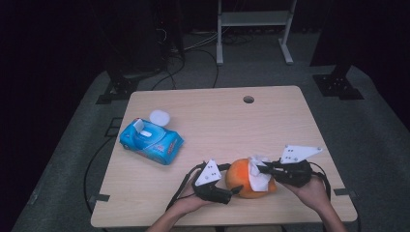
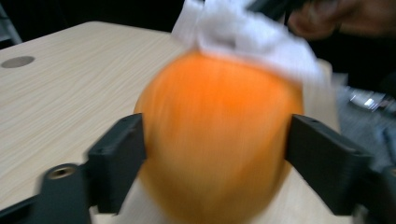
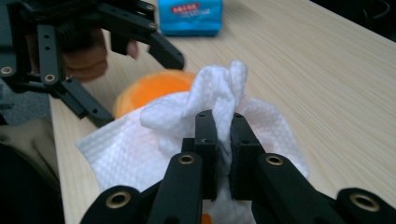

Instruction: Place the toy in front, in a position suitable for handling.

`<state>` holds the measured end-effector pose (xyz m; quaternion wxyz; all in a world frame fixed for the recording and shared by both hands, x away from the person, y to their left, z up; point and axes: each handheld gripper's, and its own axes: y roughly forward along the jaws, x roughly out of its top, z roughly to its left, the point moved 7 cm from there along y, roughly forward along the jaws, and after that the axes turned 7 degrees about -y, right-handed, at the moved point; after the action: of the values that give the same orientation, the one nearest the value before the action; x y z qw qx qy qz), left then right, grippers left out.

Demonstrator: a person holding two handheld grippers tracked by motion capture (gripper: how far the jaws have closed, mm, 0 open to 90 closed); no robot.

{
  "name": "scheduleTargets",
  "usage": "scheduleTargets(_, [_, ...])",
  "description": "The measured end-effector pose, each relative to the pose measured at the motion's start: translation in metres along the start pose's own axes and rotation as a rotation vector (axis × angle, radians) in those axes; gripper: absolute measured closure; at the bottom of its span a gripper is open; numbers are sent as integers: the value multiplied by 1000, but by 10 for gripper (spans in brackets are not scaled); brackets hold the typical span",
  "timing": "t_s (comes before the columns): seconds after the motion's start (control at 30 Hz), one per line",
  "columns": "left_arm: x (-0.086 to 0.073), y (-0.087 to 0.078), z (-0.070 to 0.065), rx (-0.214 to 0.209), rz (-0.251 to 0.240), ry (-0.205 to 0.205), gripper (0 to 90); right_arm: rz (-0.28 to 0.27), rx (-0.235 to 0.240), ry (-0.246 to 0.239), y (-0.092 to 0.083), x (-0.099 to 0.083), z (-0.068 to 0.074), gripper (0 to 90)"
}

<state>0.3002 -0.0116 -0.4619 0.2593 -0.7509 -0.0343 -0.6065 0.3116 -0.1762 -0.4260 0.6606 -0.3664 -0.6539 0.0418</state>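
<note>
From the high view, a pale wooden table stood on a grey floor, and the person's forearms came in from the bottom edge. An orange ball sat near the front edge of the table, between the two tools. The left gripper lay low at the ball's left side, its tips against the ball. The right gripper reached in from the right and pinched a white wipe that was draped over the ball's top and right side. A blue wipe pack with its flap up lay well apart on the left part of the table, and a small round white lid lay just behind it.

From the left gripper view, the ball, blurred, sat between the two black jaws. They stood wide apart, one at each flank of the ball; whether they pressed on it could not be told. The wipe lay over the ball's far top.

From the right gripper view, the jaws were closed tight on a bunched fold of the wipe, which spread down over the ball. The left gripper was beyond it, and the blue pack stood at the far edge.
</note>
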Motion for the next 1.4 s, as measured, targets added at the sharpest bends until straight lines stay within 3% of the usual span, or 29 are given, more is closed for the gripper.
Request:
scheduleTargets(0.1, [1, 1, -3, -1, -3, 11, 154, -9, 46, -47, 15, 10, 18, 837])
scheduleTargets(0.17, [-3, 0, -1, 8, 14, 21, 233, 13, 48, -89, 24, 14, 26, 836])
scheduleTargets(0.2, [-5, -1, 1, 2, 10, 6, 260, 22, 41, -99, 25, 15, 26, 836])
scheduleTargets(0.3, [-7, -4, 6, 13, 23, 8, 304, 6, 45, -72, 19, 14, 20, 836])
scheduleTargets(0.5, [-11, -7, 16, 18, 26, -48, 314, 22, 59, -13, 4, -9, 6, 836])
scheduleTargets(0.63, [-12, -6, 18, 26, 21, -62, 315, 25, 44, 25, -2, -20, 0, 835])
scheduleTargets(0.77, [-12, -8, 21, 22, 27, -74, 316, -24, 74, -10, -1, -3, 9, 834])
scheduleTargets(0.9, [-14, -10, 24, 27, 34, -70, 322, 4, 80, -22, 6, -8, 11, 835])
scheduleTargets(1.03, [-13, -9, 23, 31, 27, -74, 323, 38, 35, 6, 3, -19, 1, 835])
scheduleTargets(1.17, [-13, -7, 22, 33, 23, -73, 322, -40, 43, 10, 1, -4, 5, 833])
scheduleTargets(1.23, [-13, -7, 22, 34, 23, -74, 315, -43, 47, 0, 5, 1, 8, 833])
scheduleTargets(1.3, [-12, -8, 20, 14, 26, -71, 283, -24, 64, 2, 13, -2, 10, 835])
scheduleTargets(1.4, [-12, -9, 20, -4, 15, -51, 166, -2, 112, -1, 17, -9, 14, 835])
